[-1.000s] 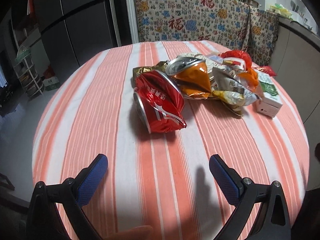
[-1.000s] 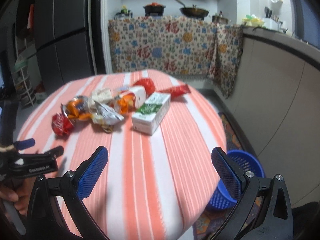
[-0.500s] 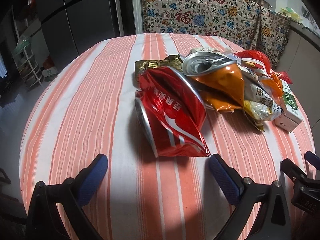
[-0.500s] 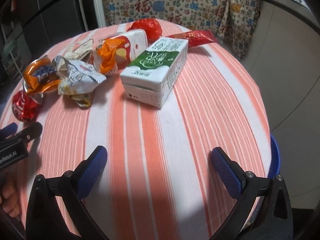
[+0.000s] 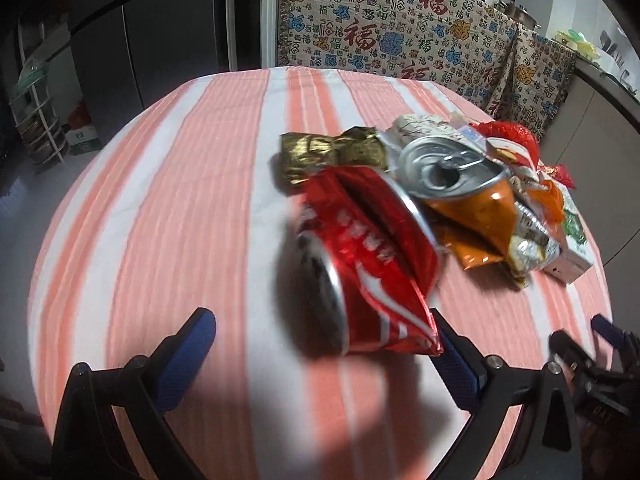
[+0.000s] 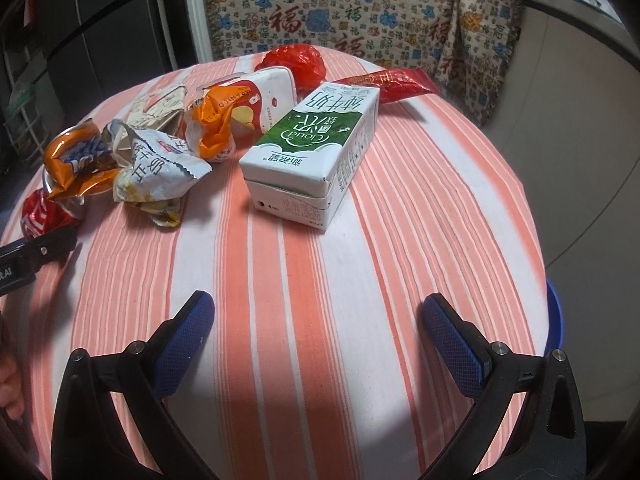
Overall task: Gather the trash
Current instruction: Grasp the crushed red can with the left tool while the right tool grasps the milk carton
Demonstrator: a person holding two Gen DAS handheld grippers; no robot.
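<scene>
Left gripper (image 5: 320, 344) wide open, empty, at crushed red can (image 5: 360, 264); right gripper (image 6: 320, 332) likewise. Can's slick foil could be pinched off-centre & squirted into the pile.

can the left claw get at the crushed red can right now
Probably yes. The left claw is open, and the crushed red can lies just ahead on the tablecloth with its near end unobstructed.

My left gripper (image 5: 322, 354) and right gripper (image 6: 318, 334): black angular frames, silver screws at the joints, blue cross-hatched pads (image 6: 184, 344) on each finger; white lettering ending "AI" marks the left frame's side.
</scene>
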